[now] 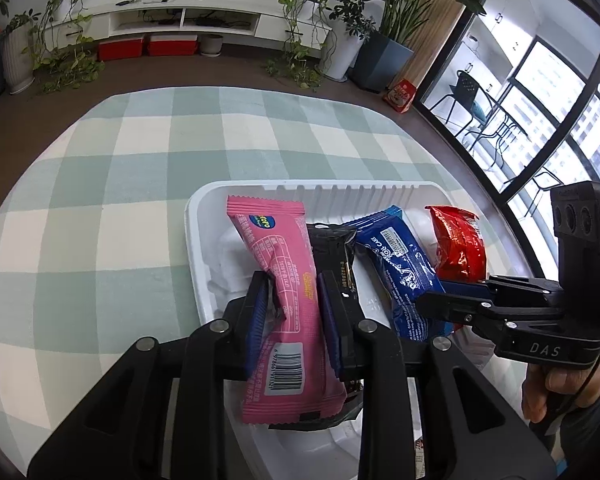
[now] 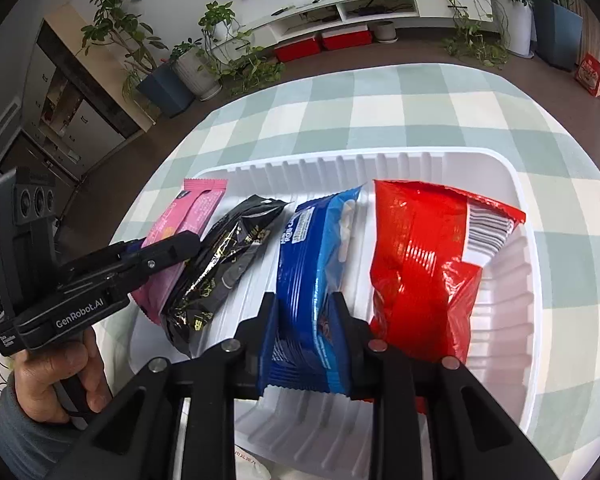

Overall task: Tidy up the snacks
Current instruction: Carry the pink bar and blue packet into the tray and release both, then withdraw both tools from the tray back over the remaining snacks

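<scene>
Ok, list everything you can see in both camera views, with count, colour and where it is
tray: one, white ribbed plastic, on the tablecloth
tablecloth: one, pale green and cream check, under the tray
pink packet: one, pink, at the tray's left end, between the left jaws
black packet: one, black with gold print, beside the pink packet
blue packet: one, blue, right of the black packet, between the right jaws
red packet: one, red, at the tray's right end
potted plants: several, green, on the floor by the far wall
red boxes: two, under the white wall shelf
left gripper: one, black, shut on the pink packet
right gripper: one, black, shut on the blue packet
hands: two, each holding a gripper handle
</scene>
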A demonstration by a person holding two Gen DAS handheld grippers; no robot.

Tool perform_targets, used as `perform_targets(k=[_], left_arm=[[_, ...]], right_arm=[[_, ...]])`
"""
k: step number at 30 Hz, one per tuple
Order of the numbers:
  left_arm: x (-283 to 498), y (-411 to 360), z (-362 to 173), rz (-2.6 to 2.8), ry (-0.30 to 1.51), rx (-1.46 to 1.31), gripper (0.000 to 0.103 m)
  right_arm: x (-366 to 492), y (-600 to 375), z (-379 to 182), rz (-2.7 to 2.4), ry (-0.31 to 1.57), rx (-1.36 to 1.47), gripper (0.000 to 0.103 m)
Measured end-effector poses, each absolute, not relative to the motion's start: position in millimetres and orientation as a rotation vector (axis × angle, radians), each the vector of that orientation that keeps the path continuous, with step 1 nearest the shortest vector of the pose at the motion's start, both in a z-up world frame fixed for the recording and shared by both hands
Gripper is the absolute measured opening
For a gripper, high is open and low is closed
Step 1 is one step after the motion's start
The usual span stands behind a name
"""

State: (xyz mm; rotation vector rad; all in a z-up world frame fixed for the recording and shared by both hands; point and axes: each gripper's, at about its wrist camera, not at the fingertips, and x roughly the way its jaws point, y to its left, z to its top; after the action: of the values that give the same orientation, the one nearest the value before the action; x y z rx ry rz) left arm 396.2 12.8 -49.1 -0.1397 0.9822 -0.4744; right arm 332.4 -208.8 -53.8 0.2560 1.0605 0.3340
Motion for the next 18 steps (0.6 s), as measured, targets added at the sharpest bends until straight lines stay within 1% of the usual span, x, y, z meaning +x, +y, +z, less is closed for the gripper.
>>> perform_targets(k=[3,7,9,11,13,15,16,17,18], left_arm=[[393,13,-48,-0.460,0.981,-0.134,0.028],[389,14,-42,-0.455,0.961,-0.133,0.029],[386,15,-39,-0.455,0.952,-0.139,0.032],[382,15,-34,-0.462,0.938,-0.144,0.053],[376,16,-29,-0.467,0.924,-0.136,0.056],[369,17,-23,-0.463,0.917,-0.121,0.056],[364,19,-19,-0.461,0.909,-0.120,0.056],[357,21,-14,-0.460,0.896,-0.122,0.058],[349,23,-7,-0.458,0.881,-0.124,0.062]], right_arm=[[332,-209,-54,0.323,1.052,0.256,0.030],[326,-209,-47,0.308,1.036,0.240,0.030],[324,-209,-42,0.303,1.024,0.236,0.031],[319,-210,-34,0.295,1.008,0.230,0.033],[313,-210,-23,0.298,0.985,0.223,0.035],[303,-209,-7,0.301,0.948,0.207,0.043],[297,-210,1,0.305,0.928,0.202,0.052],[290,-211,10,0.312,0.906,0.201,0.061],[283,-213,18,0.320,0.887,0.204,0.066]])
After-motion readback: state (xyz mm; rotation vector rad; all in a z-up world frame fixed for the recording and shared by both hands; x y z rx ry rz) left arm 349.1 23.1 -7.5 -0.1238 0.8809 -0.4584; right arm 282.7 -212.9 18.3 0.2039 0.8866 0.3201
